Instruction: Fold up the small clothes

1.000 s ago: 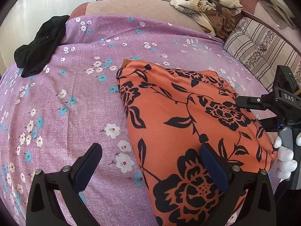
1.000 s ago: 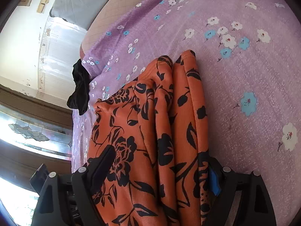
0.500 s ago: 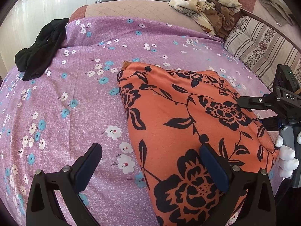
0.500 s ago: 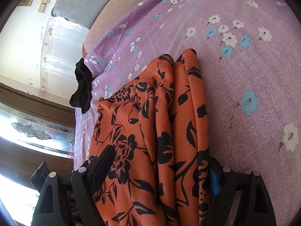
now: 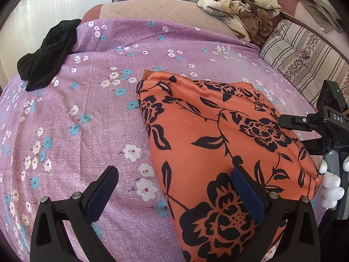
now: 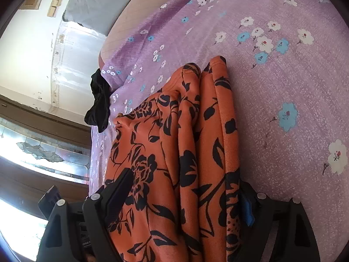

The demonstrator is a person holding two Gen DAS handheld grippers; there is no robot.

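An orange garment with black flowers (image 5: 218, 135) lies folded on the purple floral bedsheet (image 5: 76, 131). My left gripper (image 5: 174, 194) is open over the garment's near left edge; its right finger rests on the cloth, its left finger is over the sheet. In the right wrist view the same garment (image 6: 174, 152) shows stacked folded layers running between the open fingers of my right gripper (image 6: 185, 196). The right gripper also shows in the left wrist view (image 5: 322, 126) at the garment's right edge, held by a white-gloved hand.
A black garment (image 5: 45, 52) lies at the sheet's far left corner and shows in the right wrist view (image 6: 99, 102). A heap of beige patterned clothes (image 5: 242, 2) and a striped cushion (image 5: 305, 56) lie at the back right. A window is to the left (image 6: 32, 152).
Both views have shifted only slightly; the garment and both open grippers stay where they were.
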